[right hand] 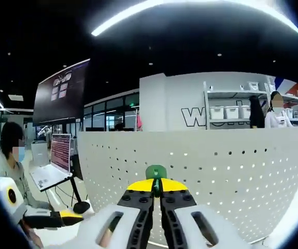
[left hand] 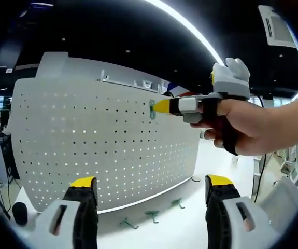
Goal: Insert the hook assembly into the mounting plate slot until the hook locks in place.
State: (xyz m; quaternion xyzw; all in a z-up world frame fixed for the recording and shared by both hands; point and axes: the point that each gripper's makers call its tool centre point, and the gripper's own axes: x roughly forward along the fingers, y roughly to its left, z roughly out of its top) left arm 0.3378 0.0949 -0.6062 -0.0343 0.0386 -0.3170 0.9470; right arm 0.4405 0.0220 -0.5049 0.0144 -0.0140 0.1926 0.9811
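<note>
Hook assembly (right hand: 156,173), green, sat pinched in the closed jaws of the right hand-held gripper (right hand: 157,188), its head pressed against the white perforated mounting plate (right hand: 231,176). The left hand-held gripper (left hand: 151,193) hung back with jaws wide and empty; spare green hooks (left hand: 152,213) lay on the table (left hand: 190,228) near the plate's foot. Risks judged: the head skating between holes, a tilted entry jamming, or release before the lock caught, dropping it.

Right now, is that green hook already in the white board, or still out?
Cannot tell. The right gripper holds the green hook against the pegboard, hiding whether it is locked in.
</note>
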